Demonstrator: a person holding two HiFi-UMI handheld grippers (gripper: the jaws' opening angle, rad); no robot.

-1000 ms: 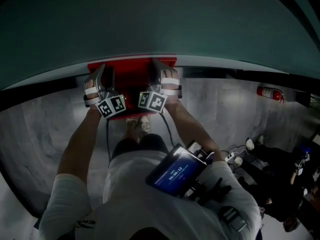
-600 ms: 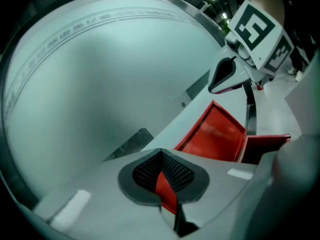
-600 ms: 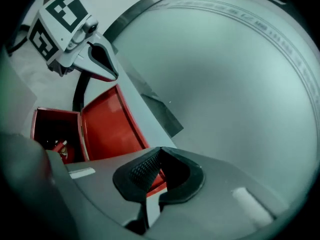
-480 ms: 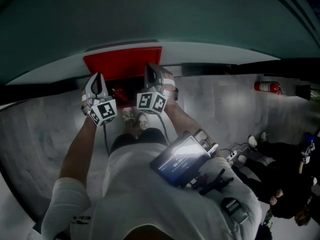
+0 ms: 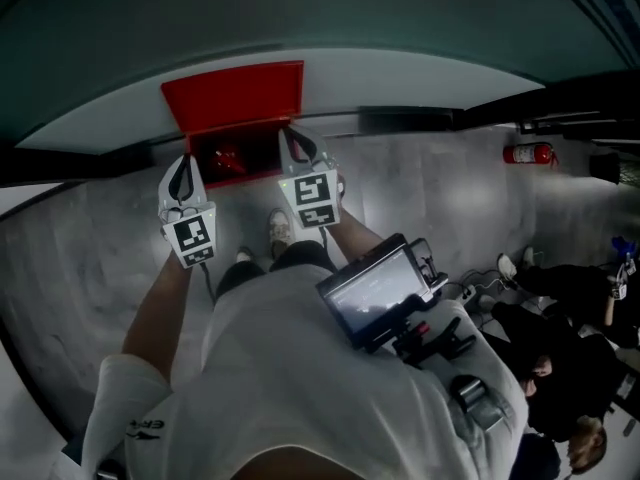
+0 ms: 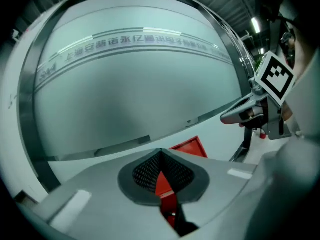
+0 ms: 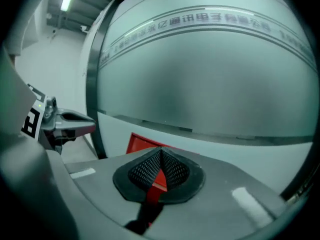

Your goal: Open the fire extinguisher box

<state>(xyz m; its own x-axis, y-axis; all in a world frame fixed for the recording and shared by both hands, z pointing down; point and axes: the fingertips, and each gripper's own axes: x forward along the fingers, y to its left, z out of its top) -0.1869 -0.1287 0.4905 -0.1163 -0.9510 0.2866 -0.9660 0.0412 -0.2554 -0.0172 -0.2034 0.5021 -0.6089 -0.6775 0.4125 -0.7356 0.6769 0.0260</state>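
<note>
The red fire extinguisher box (image 5: 232, 103) stands on the floor against the frosted glass wall, its lid raised upright. A red extinguisher (image 5: 228, 158) lies in its dark inside. My left gripper (image 5: 184, 168) hovers just in front of the box's left part, shut and holding nothing. My right gripper (image 5: 293, 140) is at the box's right front corner, also shut and empty. In the left gripper view the shut jaws (image 6: 160, 155) point at the red lid (image 6: 190, 146), with the right gripper (image 6: 250, 115) at the right. The right gripper view has its shut jaws (image 7: 160, 153) before the red box (image 7: 141, 144).
A second fire extinguisher (image 5: 525, 154) lies on the floor far right by the wall. People (image 5: 560, 368) sit at the right, with cables and a power strip (image 5: 470, 293) near them. A screen device (image 5: 380, 288) hangs on the person's chest. The glass wall (image 5: 300, 18) rises behind the box.
The red lid has swung up and the box's inside now shows. Both grippers have let go of it, drawn back toward the person, and their jaws have shut.
</note>
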